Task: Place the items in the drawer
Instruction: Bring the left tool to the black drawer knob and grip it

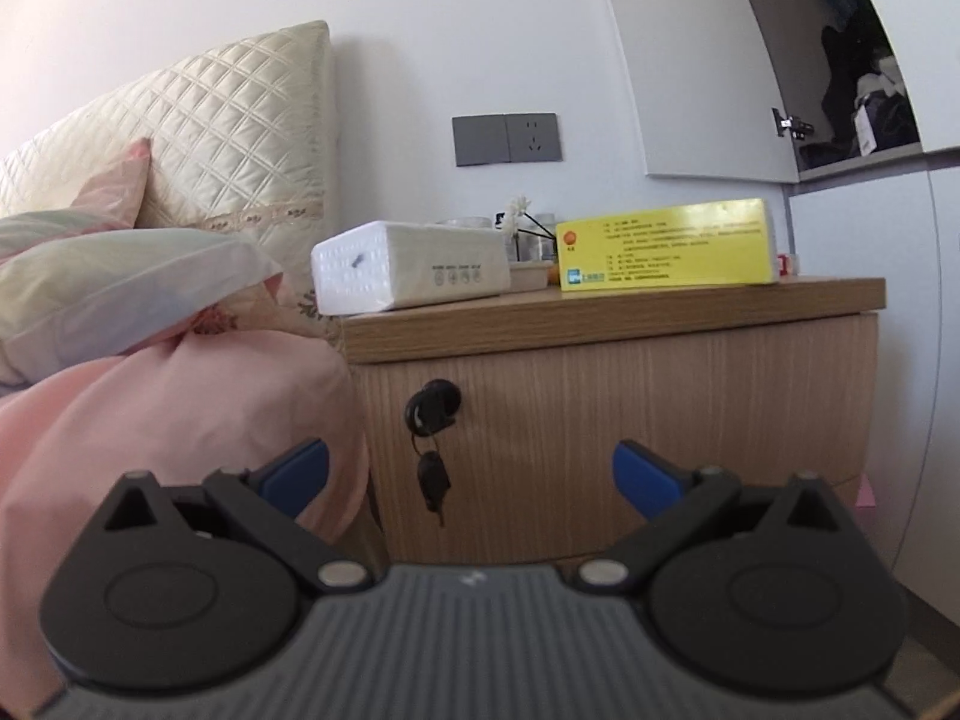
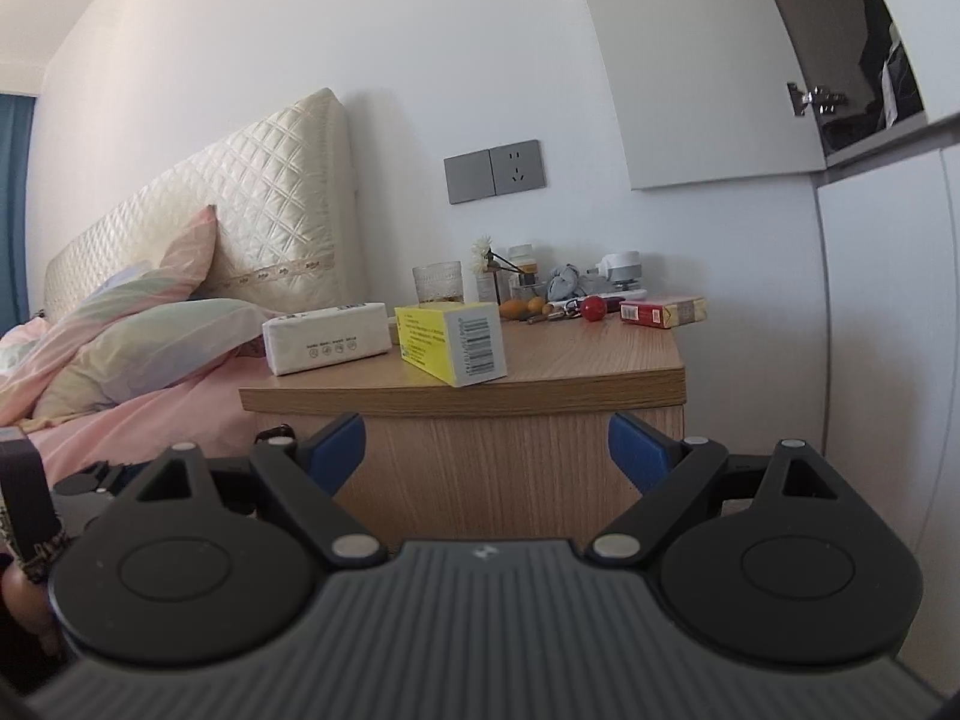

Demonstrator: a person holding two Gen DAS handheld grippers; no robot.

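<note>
Your left gripper point(image 1: 471, 474) and right gripper point(image 2: 486, 450) are spread wide, holding nothing. The drawer point(image 1: 618, 432) is closed, contents hidden. The yellow box point(image 2: 450, 343) and tissue pack point(image 2: 327, 337) sit on the nightstand point(image 2: 600, 360).

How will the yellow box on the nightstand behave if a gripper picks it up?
The yellow box looks like thin cardboard, so probably light and crushable. Its flat printed faces may be slightly slippery. Lying flat, it seems unlikely to tip.

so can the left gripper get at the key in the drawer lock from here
Probably yes: the left gripper is open and empty, facing the drawer front, and nothing sits between its fingers and the key in the lock.
</note>
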